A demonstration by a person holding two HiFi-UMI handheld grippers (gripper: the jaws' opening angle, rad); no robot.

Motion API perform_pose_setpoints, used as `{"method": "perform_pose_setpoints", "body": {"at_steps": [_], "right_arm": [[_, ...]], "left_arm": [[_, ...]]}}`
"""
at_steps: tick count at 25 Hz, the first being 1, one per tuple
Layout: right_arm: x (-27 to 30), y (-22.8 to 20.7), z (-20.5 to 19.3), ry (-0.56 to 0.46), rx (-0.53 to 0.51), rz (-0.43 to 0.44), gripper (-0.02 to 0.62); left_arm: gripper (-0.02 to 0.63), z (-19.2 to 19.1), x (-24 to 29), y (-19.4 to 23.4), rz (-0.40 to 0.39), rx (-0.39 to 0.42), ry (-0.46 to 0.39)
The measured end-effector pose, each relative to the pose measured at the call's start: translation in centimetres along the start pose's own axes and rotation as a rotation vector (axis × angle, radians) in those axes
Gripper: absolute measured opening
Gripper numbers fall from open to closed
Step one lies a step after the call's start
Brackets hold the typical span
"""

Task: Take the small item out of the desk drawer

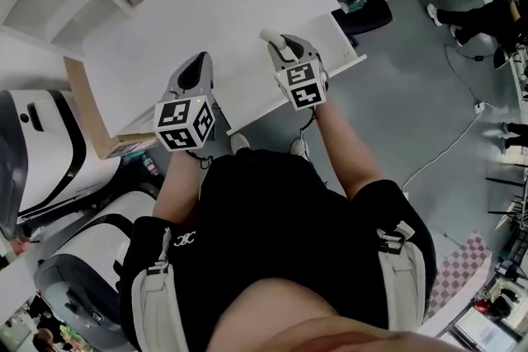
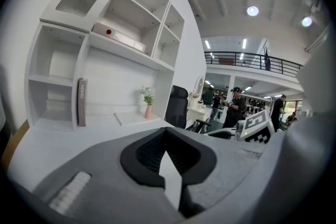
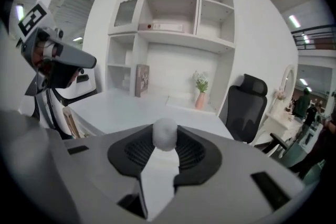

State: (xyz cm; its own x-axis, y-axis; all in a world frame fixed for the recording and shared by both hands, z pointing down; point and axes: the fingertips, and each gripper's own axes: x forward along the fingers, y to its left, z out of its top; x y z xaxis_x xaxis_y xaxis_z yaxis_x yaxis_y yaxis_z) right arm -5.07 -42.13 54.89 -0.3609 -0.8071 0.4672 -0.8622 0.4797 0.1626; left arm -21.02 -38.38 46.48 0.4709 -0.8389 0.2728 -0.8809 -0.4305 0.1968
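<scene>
On my feed: black short-sleeved top [image 1: 272, 218], small white logo [image 1: 183, 240] on its left sleeve, pale grey buckled straps [image 1: 157, 293] either side of it. Ahead of the top, left gripper [image 1: 200, 58] and right gripper [image 1: 280, 39]: grey shells, black ribbed pads [image 2: 144, 155], black-and-white square-marker cube [image 1: 185, 124] each.

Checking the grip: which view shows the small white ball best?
Right gripper view: the small white ball sits close up between the right gripper jaw tips. Head view shows it tiny at that gripper's front; left gripper view misses it.
</scene>
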Motion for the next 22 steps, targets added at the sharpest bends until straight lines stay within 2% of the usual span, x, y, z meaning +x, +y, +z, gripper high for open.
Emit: {"method": "perform_pose_setpoints", "body": {"at_steps": [7,13,22], "right_arm": [[-5.9,-3.7,5.1,-0.173,0.097,-0.151,0.11],[-11.7,-7.2,7.6,-0.313,0.156,-0.31,0.11],[-16.8,-10.5,6.8,-0.442,0.267,-0.469,0.114]], "left_arm": [[0.014,1.4,2.0,-4.0,-0.088,0.029,-0.021],[0.014,2.4,3.2,-7.1,-0.162,0.071,-0.028],[0.014,4.1,4.4,-9.6,-0.217,0.12,-0.032]]}}
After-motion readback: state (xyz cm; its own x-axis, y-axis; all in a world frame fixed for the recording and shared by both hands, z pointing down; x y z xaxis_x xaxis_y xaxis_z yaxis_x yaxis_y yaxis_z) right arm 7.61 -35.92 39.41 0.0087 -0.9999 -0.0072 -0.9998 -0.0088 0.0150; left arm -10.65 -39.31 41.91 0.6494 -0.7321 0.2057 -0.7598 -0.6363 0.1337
